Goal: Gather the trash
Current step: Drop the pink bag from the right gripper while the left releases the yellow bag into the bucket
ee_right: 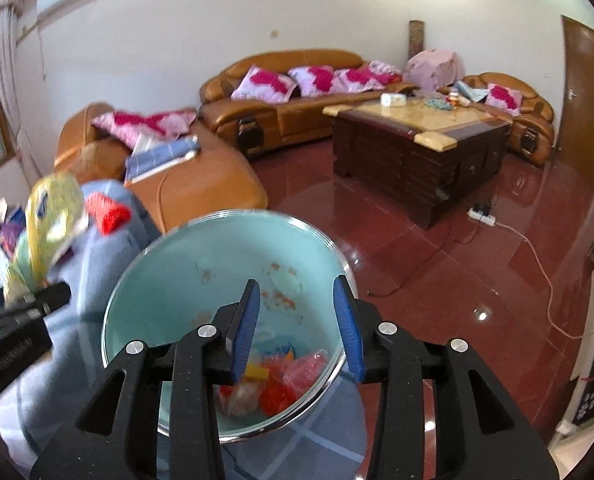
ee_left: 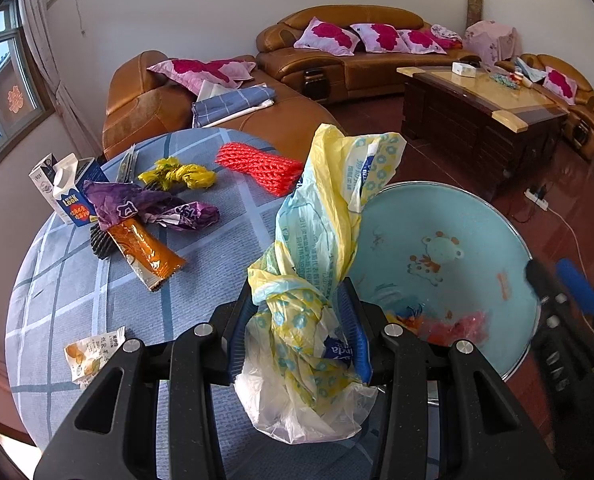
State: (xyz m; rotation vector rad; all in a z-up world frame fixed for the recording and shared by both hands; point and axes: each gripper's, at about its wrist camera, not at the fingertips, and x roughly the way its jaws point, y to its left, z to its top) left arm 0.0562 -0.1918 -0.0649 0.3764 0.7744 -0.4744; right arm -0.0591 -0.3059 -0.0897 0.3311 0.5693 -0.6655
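The left claw is clenched on a crumpled yellow bag, held above the tabletop just left of the blue basin. The bag's top flops toward the basin rim and its clear lower folds hang down over the claw, hiding the inner faces of both fingers. In the right wrist view the bag is a blur at the left edge, and the left claw there is cut off by the frame.

The right claw is released, jaws apart with nothing between them, hovering over the basin. It covers part of the trash at the basin bottom — red, orange and pink scraps whose kinds are hard to make out.

On the tabletop behind the bag lie a red net, a yellow knot, a purple wrapper, an orange wrapper and cartons at the far left edge; a small packet sits near the near edge. A dark ribbed thing under the orange wrapper is mostly hidden.

The basin sits at the tabletop's right edge — beyond it, open red floor, then a sofa and coffee table well apart.
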